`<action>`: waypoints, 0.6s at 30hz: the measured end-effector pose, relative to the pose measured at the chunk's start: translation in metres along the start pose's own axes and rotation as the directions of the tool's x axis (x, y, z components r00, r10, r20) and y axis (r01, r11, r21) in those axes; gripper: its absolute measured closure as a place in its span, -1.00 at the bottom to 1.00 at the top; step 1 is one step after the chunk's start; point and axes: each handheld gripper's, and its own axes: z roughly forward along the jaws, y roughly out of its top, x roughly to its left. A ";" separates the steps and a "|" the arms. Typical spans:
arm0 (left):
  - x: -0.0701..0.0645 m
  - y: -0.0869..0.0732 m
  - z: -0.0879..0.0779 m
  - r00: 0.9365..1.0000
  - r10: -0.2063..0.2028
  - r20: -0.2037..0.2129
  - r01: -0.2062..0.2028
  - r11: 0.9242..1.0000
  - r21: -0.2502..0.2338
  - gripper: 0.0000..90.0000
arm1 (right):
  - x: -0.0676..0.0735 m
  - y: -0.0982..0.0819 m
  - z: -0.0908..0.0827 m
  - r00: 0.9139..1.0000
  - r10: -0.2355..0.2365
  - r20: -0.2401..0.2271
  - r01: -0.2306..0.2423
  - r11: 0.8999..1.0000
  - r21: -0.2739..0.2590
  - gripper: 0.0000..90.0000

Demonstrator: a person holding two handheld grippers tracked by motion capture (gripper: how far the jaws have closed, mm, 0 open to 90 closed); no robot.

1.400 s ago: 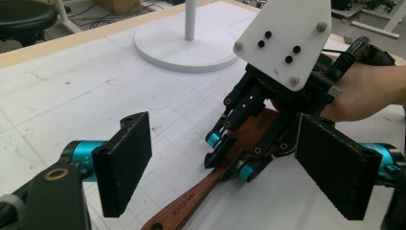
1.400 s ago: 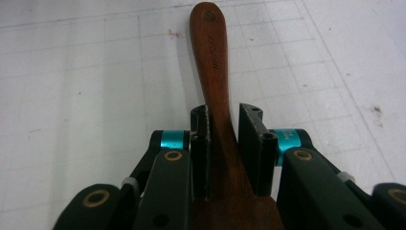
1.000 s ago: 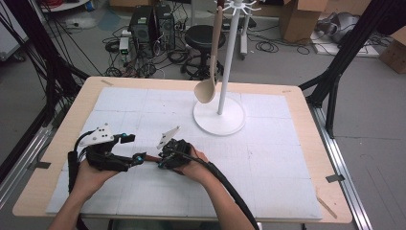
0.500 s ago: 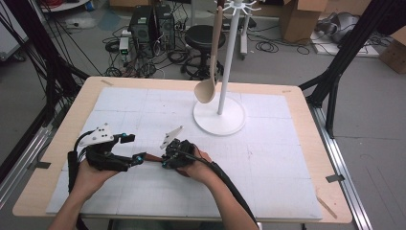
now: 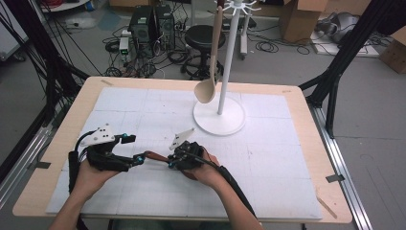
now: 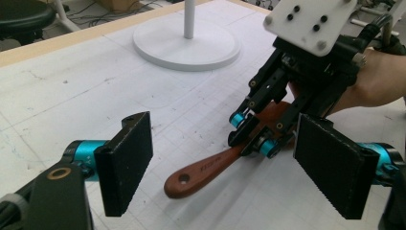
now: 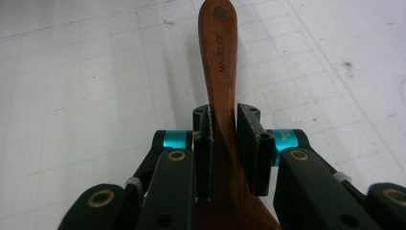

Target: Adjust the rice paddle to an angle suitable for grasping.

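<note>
Reddish-brown wooden spatula (image 7: 221,72) lies low on the white mat (image 5: 268,158), lower centre of the high view, between both hands. The right gripper (image 5: 171,161) — hand resting on the mat — has just closed and clamps its neck. The left gripper (image 6: 230,165) points at the handle end, jaws wide apart, holding nothing.

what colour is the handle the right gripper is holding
Reddish-brown wood; the handle shows best in the right gripper view.
</note>
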 end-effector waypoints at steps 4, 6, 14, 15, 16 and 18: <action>0.000 -0.001 0.001 1.000 0.005 0.000 -0.005 1.000 0.004 -0.48 | 0.001 -0.003 -0.009 1.000 0.004 0.011 -0.004 1.000 -0.021 0.73; -0.001 -0.001 0.002 1.000 0.005 0.002 -0.005 1.000 0.009 -0.48 | 0.002 -0.006 -0.013 1.000 -0.001 0.015 0.001 1.000 -0.031 0.73; -0.002 -0.002 0.006 1.000 0.012 0.004 -0.012 1.000 0.020 -0.36 | 0.008 -0.010 -0.027 0.999 -0.020 0.034 0.023 0.997 -0.075 0.73; -0.002 -0.002 0.007 1.000 0.006 0.002 -0.006 1.000 0.018 -0.34 | 0.009 -0.011 -0.028 0.999 -0.018 0.034 0.021 0.997 -0.078 0.73; -0.002 -0.002 0.007 1.000 0.006 0.001 -0.006 1.000 0.018 -0.32 | 0.010 -0.011 -0.030 0.999 -0.020 0.034 0.023 0.997 -0.080 0.73; -0.002 -0.002 0.008 1.000 0.006 0.005 -0.006 1.000 0.018 -0.29 | 0.012 -0.012 -0.032 0.999 -0.023 0.036 0.026 0.996 -0.089 0.73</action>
